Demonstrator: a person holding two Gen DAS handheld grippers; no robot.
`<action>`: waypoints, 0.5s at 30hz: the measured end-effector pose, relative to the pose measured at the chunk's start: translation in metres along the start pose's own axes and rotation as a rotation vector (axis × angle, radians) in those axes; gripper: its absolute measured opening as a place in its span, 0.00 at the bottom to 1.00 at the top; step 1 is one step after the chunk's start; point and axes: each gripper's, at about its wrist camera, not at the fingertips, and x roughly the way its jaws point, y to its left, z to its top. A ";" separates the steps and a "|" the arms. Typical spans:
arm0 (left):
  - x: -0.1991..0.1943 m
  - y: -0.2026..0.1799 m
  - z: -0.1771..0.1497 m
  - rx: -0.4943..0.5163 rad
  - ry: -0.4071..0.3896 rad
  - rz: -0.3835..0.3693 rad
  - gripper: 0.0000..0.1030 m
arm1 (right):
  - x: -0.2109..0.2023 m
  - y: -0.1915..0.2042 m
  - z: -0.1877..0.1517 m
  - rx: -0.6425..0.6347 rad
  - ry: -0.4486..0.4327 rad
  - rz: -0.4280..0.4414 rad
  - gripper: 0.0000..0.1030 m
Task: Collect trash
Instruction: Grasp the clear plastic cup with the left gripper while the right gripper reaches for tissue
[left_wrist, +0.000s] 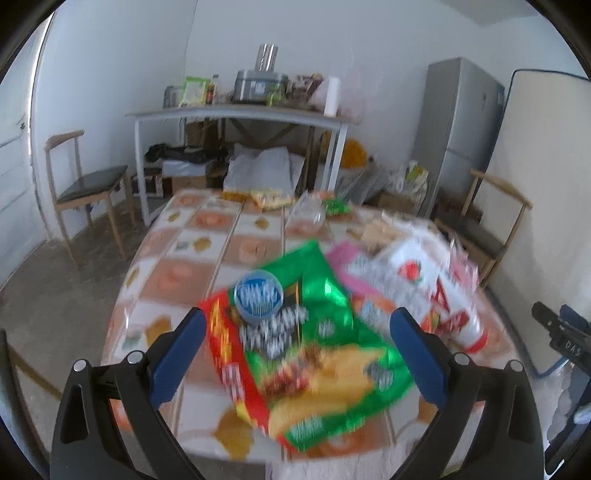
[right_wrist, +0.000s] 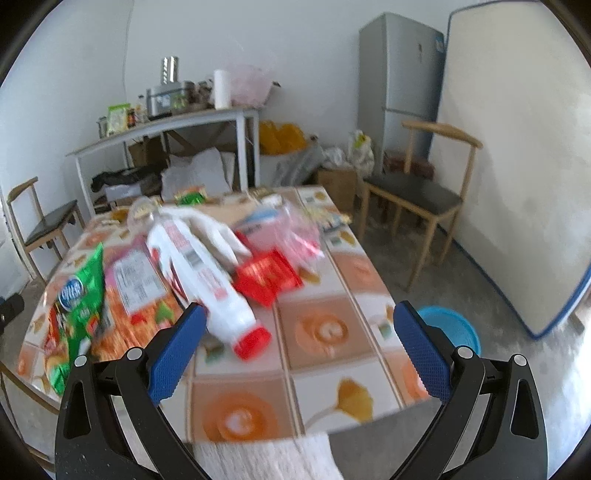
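Left wrist view: the left hand-held gripper (left_wrist: 295, 350) gapes wide and empty above the green snack bag (left_wrist: 325, 362), which lies on the table (left_wrist: 207, 251) between its fingers.

Right wrist view: the right hand-held gripper (right_wrist: 299, 350) is spread wide, holding nothing; the white bottle (right_wrist: 210, 280) lies just beyond its left finger, with the red wrapper (right_wrist: 267, 277) beside it.

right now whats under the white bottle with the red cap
The white bottle lies on its side across an orange snack wrapper and the patterned tablecloth. A red packet sits beside it. Whatever lies directly beneath its body is covered.
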 end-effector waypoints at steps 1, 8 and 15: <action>0.003 0.002 0.012 -0.002 -0.010 -0.007 0.95 | 0.000 0.001 0.005 0.001 -0.012 0.009 0.93; 0.046 0.017 0.103 -0.032 -0.005 -0.096 0.95 | 0.015 -0.001 0.057 0.006 -0.067 0.112 0.93; 0.143 0.013 0.170 -0.027 0.128 -0.213 0.91 | 0.055 -0.020 0.093 0.092 0.001 0.299 0.93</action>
